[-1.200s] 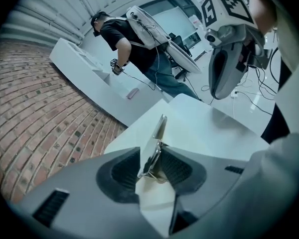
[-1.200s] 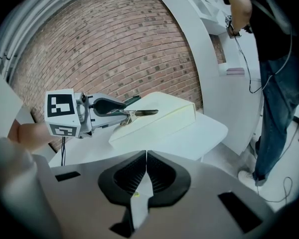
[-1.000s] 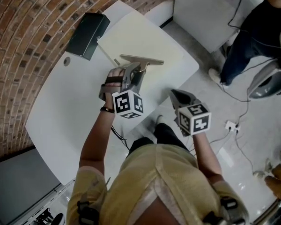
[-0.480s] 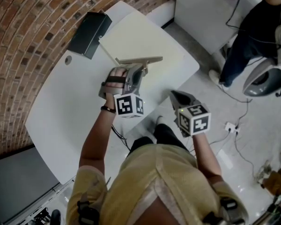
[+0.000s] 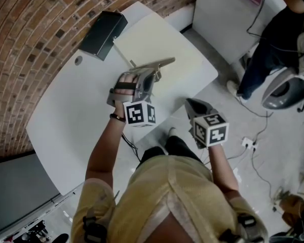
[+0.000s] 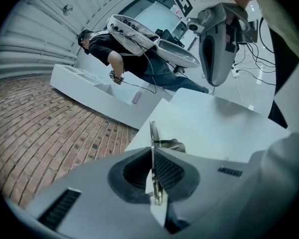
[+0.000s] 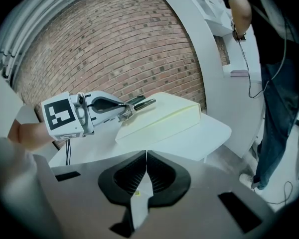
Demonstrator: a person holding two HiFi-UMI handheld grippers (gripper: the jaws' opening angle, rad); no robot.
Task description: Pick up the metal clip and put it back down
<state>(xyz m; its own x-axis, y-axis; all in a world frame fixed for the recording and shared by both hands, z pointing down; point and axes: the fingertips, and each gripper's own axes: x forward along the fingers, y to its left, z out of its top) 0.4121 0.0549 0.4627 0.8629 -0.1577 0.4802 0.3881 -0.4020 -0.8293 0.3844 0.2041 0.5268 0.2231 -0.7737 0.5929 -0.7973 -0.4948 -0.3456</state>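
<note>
Jaws of your left hand-held gripper are closed tight on the metal clip. In the left gripper view the clip shows edge-on as a thin bright strip pinched between the two dark ribbed pads, and it runs forward past their tips. No gap shows on either side of it.

In the head view this hand-held gripper sits just above the centre of the frame. It holds the clip as a long flat bar, slanting up to the right, across the near edge of the cream board. The board lies on the white table. You cannot tell from any view whether the clip touches the board or hangs just clear of it. A black box lies in the upper left of the frame, at the board's far corner.

Your right hand-held gripper is fully closed, pads meeting along one line with nothing between them. It sits right of centre in the head view, off the table's edge and above the floor, well apart from the clip. Its own view looks across at the left one and the bar it holds.

A person stands at the upper right.
</note>
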